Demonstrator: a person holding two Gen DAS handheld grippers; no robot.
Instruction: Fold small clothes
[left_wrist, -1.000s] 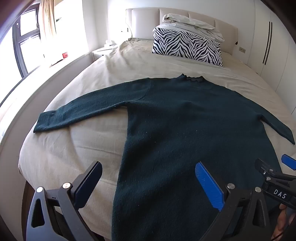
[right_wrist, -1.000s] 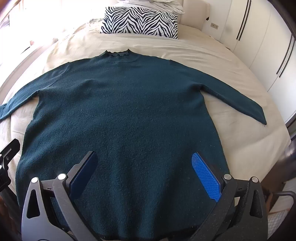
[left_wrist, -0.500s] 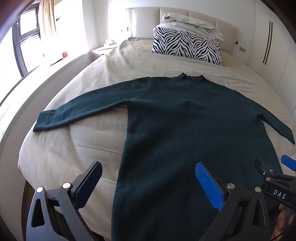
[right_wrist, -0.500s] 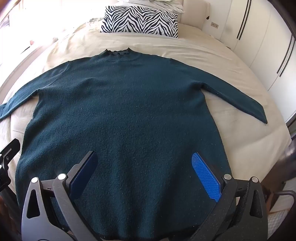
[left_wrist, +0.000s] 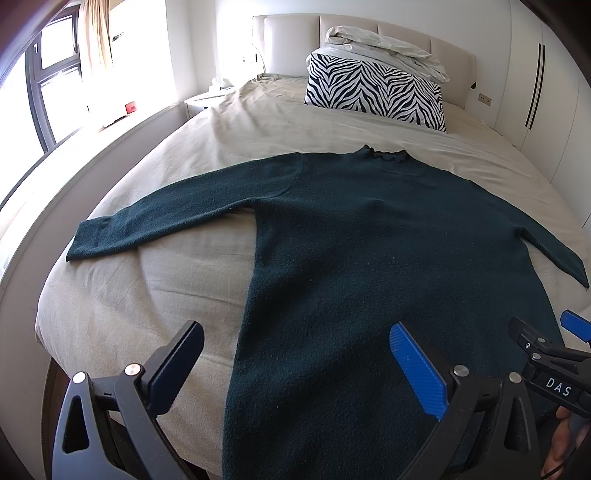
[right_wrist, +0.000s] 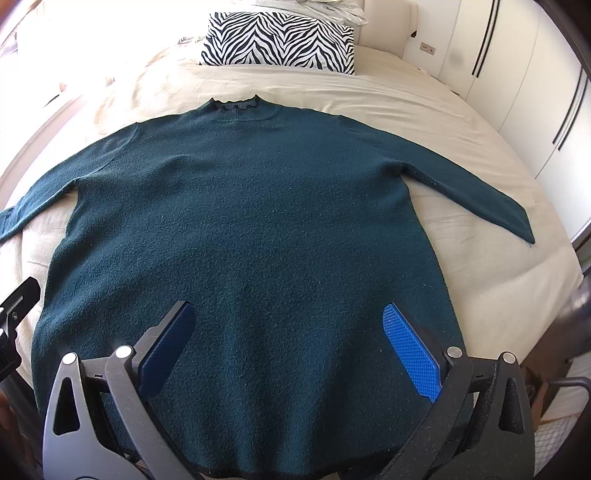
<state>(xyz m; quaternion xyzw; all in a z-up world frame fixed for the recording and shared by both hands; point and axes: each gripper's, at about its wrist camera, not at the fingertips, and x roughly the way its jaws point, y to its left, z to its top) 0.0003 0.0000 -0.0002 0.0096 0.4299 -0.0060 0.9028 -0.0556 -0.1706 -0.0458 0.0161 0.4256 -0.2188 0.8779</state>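
Note:
A dark teal knit sweater (left_wrist: 369, 258) lies flat and face up on the bed, collar toward the headboard, both sleeves spread out to the sides; it also fills the right wrist view (right_wrist: 251, 229). My left gripper (left_wrist: 295, 339) is open and empty, above the sweater's lower left edge near the hem. My right gripper (right_wrist: 288, 321) is open and empty, above the middle of the hem. The right gripper's tip shows at the right edge of the left wrist view (left_wrist: 546, 354).
The bed has a beige sheet (left_wrist: 147, 295). A zebra-print pillow (left_wrist: 373, 96) with folded white bedding (left_wrist: 384, 44) on it lies at the headboard. A window ledge (left_wrist: 74, 162) runs on the left, white wardrobes (right_wrist: 517, 74) on the right.
Both grippers have stayed open and nearly still; the view has shifted only very slightly. The sweater has not moved.

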